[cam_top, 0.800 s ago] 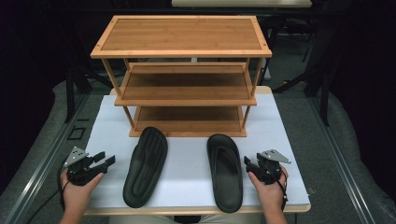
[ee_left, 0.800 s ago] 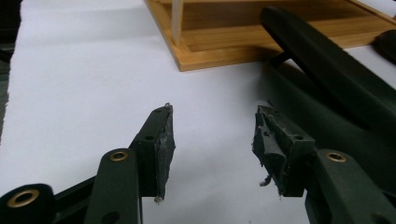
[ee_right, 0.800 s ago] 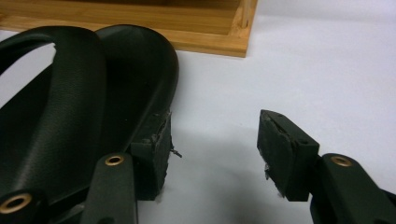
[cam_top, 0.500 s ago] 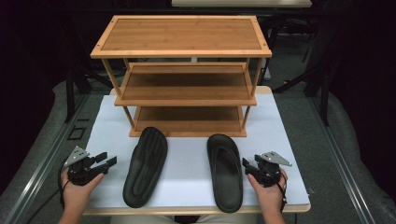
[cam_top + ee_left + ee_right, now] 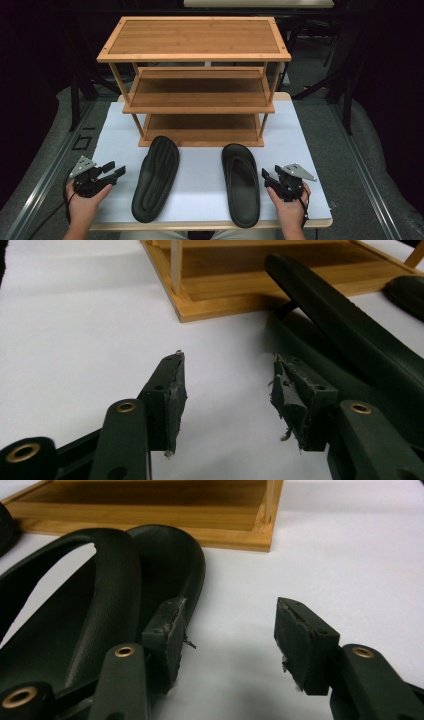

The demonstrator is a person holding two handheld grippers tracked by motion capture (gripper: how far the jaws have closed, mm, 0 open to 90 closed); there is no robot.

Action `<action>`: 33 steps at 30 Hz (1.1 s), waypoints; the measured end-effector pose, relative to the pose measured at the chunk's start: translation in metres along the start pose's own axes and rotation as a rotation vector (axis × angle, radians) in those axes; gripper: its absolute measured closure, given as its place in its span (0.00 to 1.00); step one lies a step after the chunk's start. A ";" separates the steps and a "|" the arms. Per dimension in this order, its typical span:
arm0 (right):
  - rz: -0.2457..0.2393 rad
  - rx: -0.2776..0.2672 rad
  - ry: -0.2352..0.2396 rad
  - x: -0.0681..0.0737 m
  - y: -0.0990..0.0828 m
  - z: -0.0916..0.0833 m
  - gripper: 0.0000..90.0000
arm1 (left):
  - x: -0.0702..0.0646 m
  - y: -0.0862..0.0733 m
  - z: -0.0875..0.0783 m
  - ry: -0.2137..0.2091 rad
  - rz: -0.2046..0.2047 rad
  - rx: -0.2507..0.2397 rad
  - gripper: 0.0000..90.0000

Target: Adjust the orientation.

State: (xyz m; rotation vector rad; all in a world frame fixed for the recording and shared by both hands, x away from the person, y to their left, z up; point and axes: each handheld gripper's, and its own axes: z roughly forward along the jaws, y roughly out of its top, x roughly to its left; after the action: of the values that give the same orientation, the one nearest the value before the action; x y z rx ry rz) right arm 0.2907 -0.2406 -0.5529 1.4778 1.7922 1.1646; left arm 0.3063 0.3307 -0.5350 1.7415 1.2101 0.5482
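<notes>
Two black flip-flops lie side by side on the white table in front of a bamboo shelf rack [image 5: 195, 85]. The left flip-flop [image 5: 156, 177] is just right of my left gripper [image 5: 114, 170], which rests open at the table's left front with nothing between its jaws. In the left gripper view that gripper [image 5: 227, 385] points past the left flip-flop [image 5: 350, 335] towards the rack's bottom shelf [image 5: 235, 285]. The right flip-flop [image 5: 241, 182] lies just left of my right gripper [image 5: 267, 177], also open and empty. In the right gripper view, my right gripper [image 5: 230, 625] has the flip-flop's strap [image 5: 107, 570] at its left.
The white table top [image 5: 200, 165] ends close behind both hands at the front edge. The three-tier rack stands at the back middle, its shelves bare. Bare white surface lies left [image 5: 117, 135] and right [image 5: 290, 135] of the rack. Dark floor surrounds the table.
</notes>
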 end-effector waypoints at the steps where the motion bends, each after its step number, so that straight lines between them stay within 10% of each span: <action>1: 0.004 -0.012 -0.001 0.000 0.000 0.000 0.51 | 0.001 0.000 0.000 0.005 -0.007 -0.001 0.55; 16: 0.002 -0.016 0.026 0.005 -0.002 -0.006 0.51 | -0.015 0.002 0.010 -0.086 0.077 0.138 0.95; 33: 0.017 -0.016 0.031 0.002 -0.003 -0.003 0.51 | -0.036 -0.003 0.036 -0.185 0.143 0.244 1.00</action>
State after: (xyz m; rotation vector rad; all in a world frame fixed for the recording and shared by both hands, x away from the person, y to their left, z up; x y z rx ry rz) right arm 0.2864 -0.2400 -0.5534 1.4769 1.7898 1.2137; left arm 0.3173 0.2834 -0.5502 2.0487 1.0619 0.3223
